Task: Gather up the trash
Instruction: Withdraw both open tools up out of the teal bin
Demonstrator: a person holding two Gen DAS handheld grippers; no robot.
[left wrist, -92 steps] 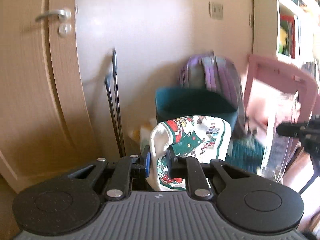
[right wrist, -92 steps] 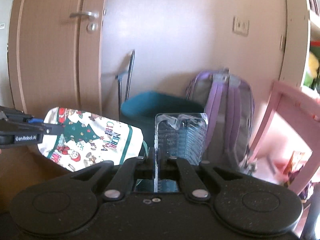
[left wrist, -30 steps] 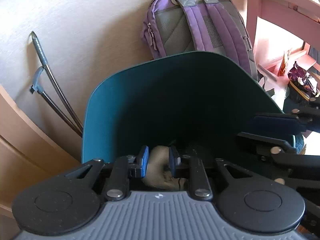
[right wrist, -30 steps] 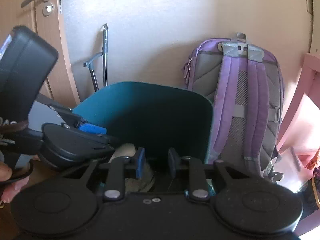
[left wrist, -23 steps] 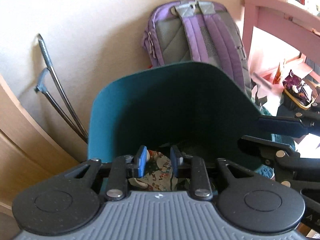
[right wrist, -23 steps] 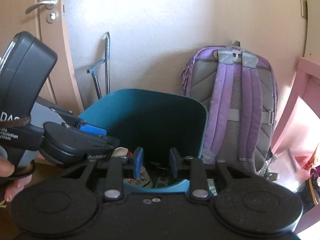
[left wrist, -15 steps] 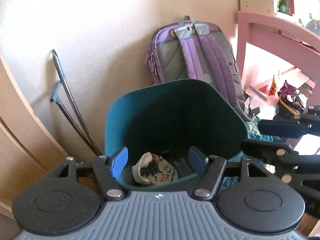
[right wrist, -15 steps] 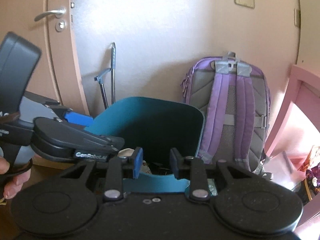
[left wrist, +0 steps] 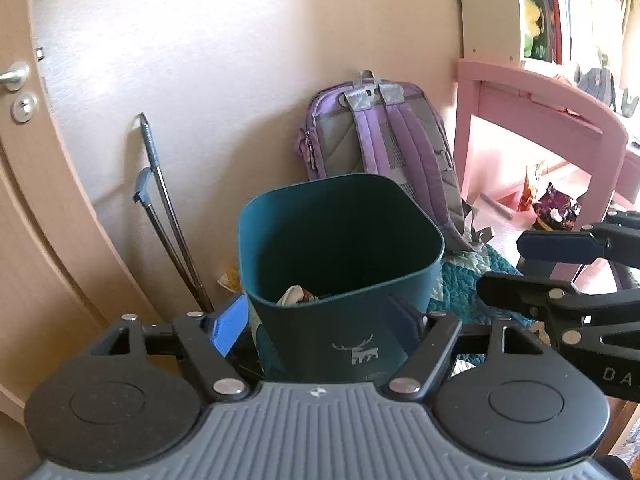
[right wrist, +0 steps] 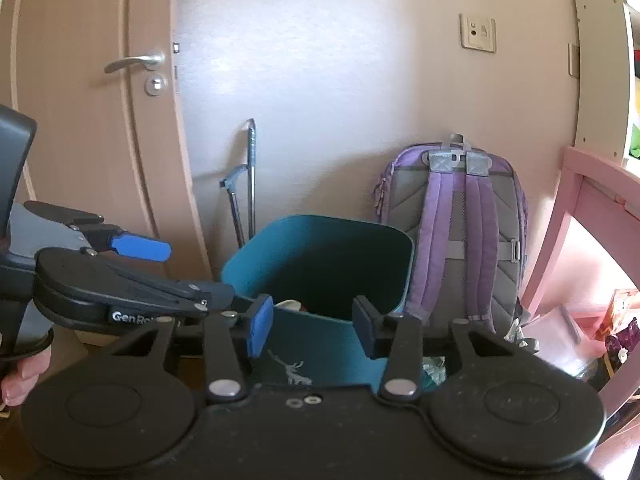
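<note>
Bin (left wrist: 344, 240) sits dead ahead of both grippers, low, against the wall, w/ purple backpack (left wrist: 384, 132) leaning just behind-right of it. Trash already in: a pale printed wrapper (left wrist: 296, 294) shows at the bottom near the front wall; other bits beside it too dark to tell.

Left gripper (left wrist: 320, 320): jaws opening, spread wide, nothing btwn them, only the bin's front wall seen through the gap. Right gripper (right wrist: 312, 322): jaws opening too, narrower gap, empty. Neither touches the bin.

Both point down-fwd at the bin mouth, left gripper at left, right gripper at right, side by side, about equally near it. So nothing left to drop here. Judging by that, next move prob. calls for turning away from the bin to find more trash; none is visible in reach ahead. Pink desk (left wrist: 540, 92) w/ clutter lies off to the right, nearer the right gripper.
</note>
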